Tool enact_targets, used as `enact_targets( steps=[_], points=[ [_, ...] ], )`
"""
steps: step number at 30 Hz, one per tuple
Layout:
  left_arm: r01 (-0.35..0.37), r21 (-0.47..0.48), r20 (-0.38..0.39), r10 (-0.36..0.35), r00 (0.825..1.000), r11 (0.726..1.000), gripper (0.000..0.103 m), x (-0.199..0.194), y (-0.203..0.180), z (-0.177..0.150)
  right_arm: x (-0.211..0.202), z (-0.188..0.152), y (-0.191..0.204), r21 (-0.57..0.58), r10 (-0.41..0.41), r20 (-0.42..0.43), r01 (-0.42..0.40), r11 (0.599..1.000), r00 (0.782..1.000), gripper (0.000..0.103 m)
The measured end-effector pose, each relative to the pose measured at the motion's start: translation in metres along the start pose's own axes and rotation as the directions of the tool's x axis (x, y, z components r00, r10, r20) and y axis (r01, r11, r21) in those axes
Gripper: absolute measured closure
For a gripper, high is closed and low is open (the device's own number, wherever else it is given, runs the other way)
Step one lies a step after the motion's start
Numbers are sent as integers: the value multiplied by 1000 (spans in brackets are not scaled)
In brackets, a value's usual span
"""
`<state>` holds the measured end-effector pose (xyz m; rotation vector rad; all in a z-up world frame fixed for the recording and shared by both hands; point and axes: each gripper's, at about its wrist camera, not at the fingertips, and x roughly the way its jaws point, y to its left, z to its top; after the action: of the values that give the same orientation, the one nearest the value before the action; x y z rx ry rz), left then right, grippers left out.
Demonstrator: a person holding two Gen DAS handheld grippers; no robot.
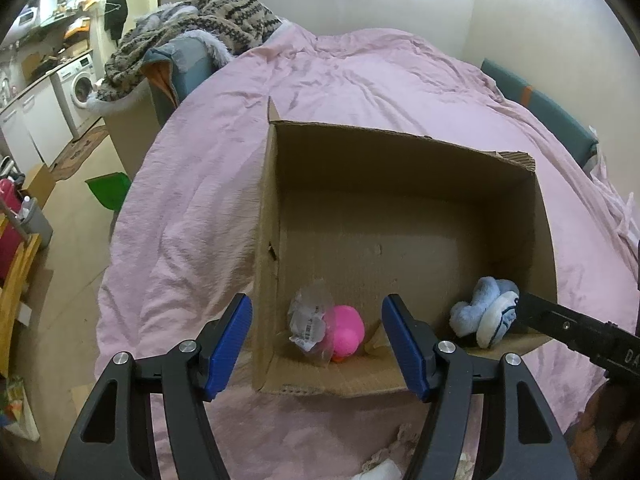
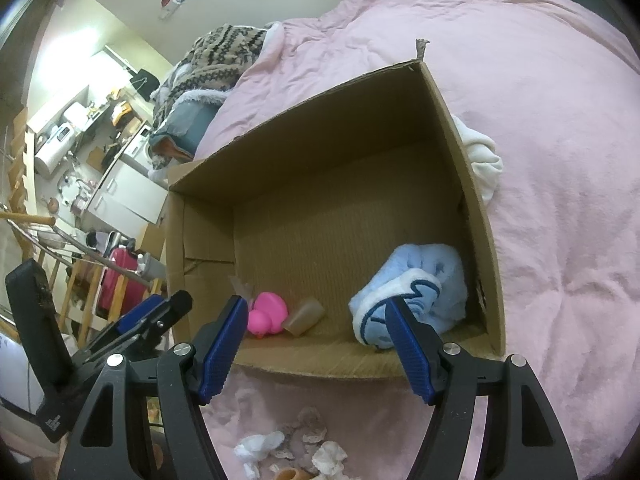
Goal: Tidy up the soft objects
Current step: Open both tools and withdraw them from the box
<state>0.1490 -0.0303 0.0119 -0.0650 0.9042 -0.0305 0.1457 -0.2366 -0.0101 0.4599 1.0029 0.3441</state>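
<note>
Cardboard box [image 1: 400,184] sits open on pink bed [image 1: 360,80]; blue plush [image 2: 416,292] lies inside near right wall, beside pink duck [image 2: 266,314]. Right gripper [image 2: 316,344] wide, plush apparently just dropped; left gripper [image 1: 316,344] wide, empty, hovering at rim.

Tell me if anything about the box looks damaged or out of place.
The cardboard box has a torn, ragged far right corner. A white cloth lies outside, against its right wall, not in with the blue plush.
</note>
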Motion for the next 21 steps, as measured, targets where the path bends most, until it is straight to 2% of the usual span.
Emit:
enact_targets(
  steps=[5, 10, 14, 18, 21],
  points=[
    [14, -7, 1, -14, 1000, 1000, 38, -12, 9, -8, -12, -4, -2, -3, -15, 2, 15, 1000, 1000, 28],
    [25, -50, -48, -27, 998, 998, 38, -19, 21, -16, -21, -13, -5, 5, -35, -14, 35, 999, 999, 28],
    [17, -79, -87, -23, 996, 997, 38, -26, 28, -32, -29, -25, -8, -12, -94, -19, 94, 996, 995, 28],
    [12, -94, -107, -22, 994, 995, 38, -32, 32, -43, -33, -38, -16, 28, -90, -55, 91, 995, 994, 28],
    [9, -99, -115, -20, 993, 995, 38, -37, 34, -48, -38, -46, -14, 16, -94, -60, 95, 995, 994, 28]
  ],
)
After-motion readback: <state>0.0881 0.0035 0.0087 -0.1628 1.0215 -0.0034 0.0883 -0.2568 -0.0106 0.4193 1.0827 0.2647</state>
